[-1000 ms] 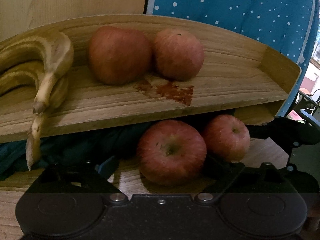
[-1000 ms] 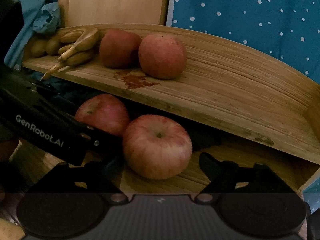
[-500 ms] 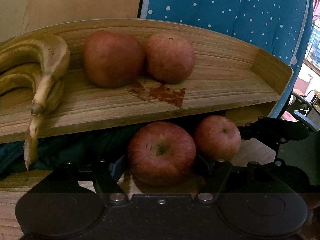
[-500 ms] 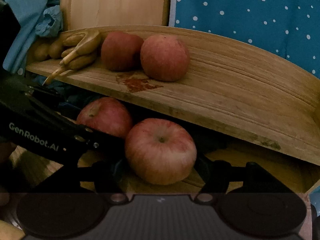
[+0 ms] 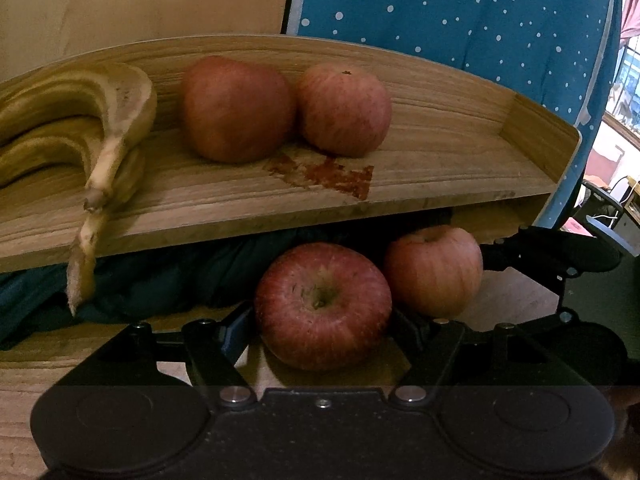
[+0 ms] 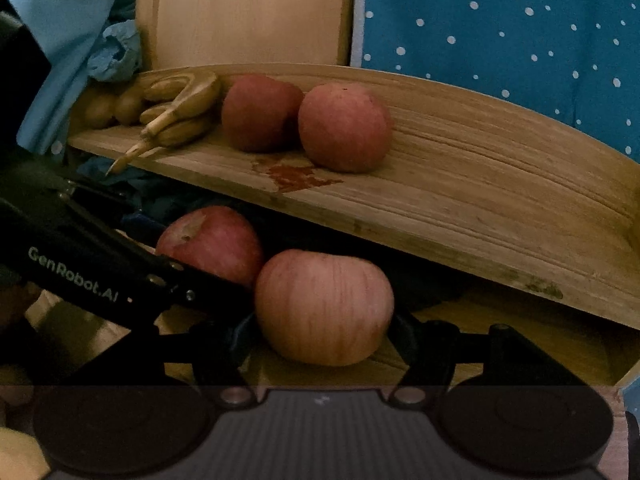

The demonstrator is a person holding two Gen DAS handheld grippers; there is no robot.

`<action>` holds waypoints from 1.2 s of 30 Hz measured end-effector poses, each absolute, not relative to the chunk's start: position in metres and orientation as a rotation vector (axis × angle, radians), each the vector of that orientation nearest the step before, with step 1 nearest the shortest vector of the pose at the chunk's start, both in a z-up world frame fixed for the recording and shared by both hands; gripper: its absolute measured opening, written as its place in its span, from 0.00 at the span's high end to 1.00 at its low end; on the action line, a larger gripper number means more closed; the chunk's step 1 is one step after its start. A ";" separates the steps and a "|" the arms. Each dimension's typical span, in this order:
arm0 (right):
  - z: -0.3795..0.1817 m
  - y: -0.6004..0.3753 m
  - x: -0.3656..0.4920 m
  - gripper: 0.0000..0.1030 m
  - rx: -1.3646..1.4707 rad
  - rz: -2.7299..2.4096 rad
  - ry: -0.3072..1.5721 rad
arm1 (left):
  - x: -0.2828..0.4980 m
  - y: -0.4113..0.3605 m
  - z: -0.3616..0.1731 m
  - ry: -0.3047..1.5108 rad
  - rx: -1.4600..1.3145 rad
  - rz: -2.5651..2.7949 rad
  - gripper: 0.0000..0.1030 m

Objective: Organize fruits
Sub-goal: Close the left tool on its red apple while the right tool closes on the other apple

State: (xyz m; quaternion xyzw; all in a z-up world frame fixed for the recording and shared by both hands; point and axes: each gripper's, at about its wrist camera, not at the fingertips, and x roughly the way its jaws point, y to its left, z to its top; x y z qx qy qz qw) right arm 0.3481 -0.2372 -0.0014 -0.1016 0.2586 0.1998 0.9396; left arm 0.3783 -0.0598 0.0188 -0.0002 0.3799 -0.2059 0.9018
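Background: blue white-dotted fabric (image 5: pixel 460 20) behind a pale wood panel (image 6: pixel 248 12), light wood counter (image 5: pixel 24 384) at the bottom. A raised wooden shelf (image 5: pixel 440 152) with low back and end walls spans both views. Its right half is bare, open room up to the end wall; a reddish stain (image 5: pixel 332 174) sits near its front edge. The gap beneath the shelf is low and dark, stuffed with dark cloth (image 5: pixel 160 280) on the left. On the shelf: bananas (image 5: pixel 80 120) at left, stem hanging over the front edge, then two red apples (image 5: pixel 236 108) touching each other mid-shelf. Below the front edge two more apples sit close together, whether touching I cannot tell. Left gripper (image 5: pixel 324 328) jaws have just been closing and are now clenched on the darker red apple (image 5: pixel 324 304), stem cavity facing the camera, fine streaks, skin intact. Right gripper (image 6: pixel 324 332) jaws have likewise just been closing and now grasp the paler striped apple (image 6: pixel 324 304), tipped so its stem end faces away from the camera. In the right wrist view the left gripper's black body crosses in from the left, just beside the right one, so clearance between the two is tight. The apple it holds (image 6: pixel 212 240) shows a tan scuff near the top.
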 end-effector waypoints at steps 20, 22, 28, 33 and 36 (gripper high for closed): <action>-0.003 -0.230 0.355 0.31 -0.213 0.406 0.556 | 0.376 -0.058 0.018 0.782 -0.001 -0.414 0.28; -0.004 -0.232 0.353 0.31 -0.203 0.404 0.561 | 0.376 -0.057 0.018 0.782 -0.001 -0.417 0.28; -0.005 -0.235 0.349 0.31 -0.191 0.409 0.564 | 0.375 -0.057 0.018 0.782 0.001 -0.423 0.29; -0.005 -0.236 0.345 0.31 -0.183 0.415 0.559 | 0.374 -0.056 0.018 0.784 0.001 -0.427 0.29; -0.005 -0.237 0.340 0.31 -0.178 0.417 0.542 | 0.374 -0.055 0.018 0.784 0.000 -0.430 0.29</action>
